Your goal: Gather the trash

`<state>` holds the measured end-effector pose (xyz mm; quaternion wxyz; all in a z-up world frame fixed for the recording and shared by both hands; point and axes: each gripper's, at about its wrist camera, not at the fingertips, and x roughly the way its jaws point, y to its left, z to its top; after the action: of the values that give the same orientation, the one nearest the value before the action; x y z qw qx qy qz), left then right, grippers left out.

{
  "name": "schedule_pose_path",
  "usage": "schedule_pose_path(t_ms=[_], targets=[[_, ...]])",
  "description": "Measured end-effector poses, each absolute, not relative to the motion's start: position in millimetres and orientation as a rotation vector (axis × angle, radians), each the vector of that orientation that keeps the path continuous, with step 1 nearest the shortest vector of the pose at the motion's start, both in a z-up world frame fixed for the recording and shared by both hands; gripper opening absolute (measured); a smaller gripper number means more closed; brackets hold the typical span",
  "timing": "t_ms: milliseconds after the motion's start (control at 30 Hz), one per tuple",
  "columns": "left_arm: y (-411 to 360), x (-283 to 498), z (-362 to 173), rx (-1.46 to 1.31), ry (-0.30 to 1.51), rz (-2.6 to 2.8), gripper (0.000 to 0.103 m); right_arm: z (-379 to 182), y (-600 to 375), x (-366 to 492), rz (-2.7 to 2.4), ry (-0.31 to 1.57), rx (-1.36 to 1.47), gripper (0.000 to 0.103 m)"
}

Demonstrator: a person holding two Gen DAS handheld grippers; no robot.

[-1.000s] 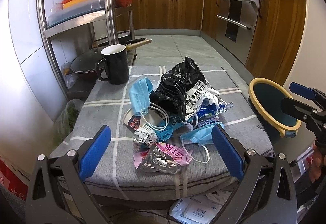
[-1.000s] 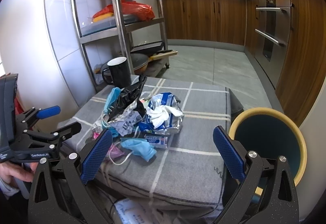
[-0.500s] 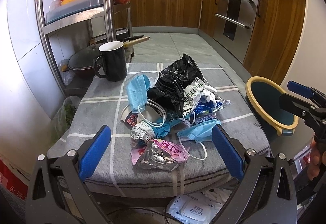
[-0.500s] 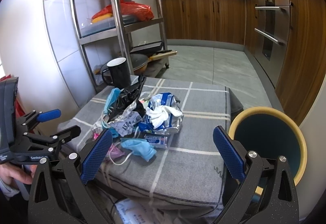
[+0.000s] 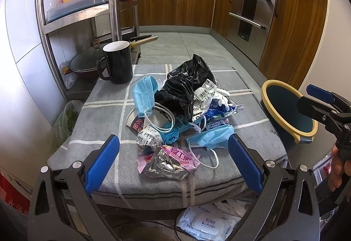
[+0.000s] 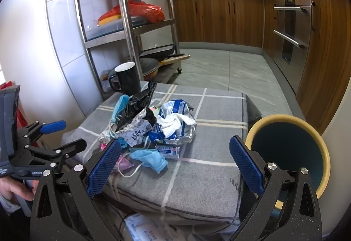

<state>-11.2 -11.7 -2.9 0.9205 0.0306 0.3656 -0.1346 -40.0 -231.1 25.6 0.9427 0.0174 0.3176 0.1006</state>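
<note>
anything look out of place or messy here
Yes. A heap of litter sits mid-cushion: a crumpled black bag, two blue face masks, and a pink foil wrapper, all outside the bin. A wet-wipes pack lies on the floor.

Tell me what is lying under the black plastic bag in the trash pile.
Around the black plastic bag, a barcode-labelled wrapper, a blue face mask and a white cord stick out from beneath its edges. Whatever lies directly under the bag's middle is covered and cannot be seen.

The left gripper (image 5: 173,159) has risen and tilted down over the trash pile (image 5: 179,109).
</note>
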Motion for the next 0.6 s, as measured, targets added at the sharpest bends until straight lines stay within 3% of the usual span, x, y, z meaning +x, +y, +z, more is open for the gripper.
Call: schedule_pose_path(t_ms=[600], targets=[[-10.4,-9.7,-3.7,0.061,0.752,-0.272,0.097,24.4,-231.6,-39.9,0.204,0.651,0.040,0.098]])
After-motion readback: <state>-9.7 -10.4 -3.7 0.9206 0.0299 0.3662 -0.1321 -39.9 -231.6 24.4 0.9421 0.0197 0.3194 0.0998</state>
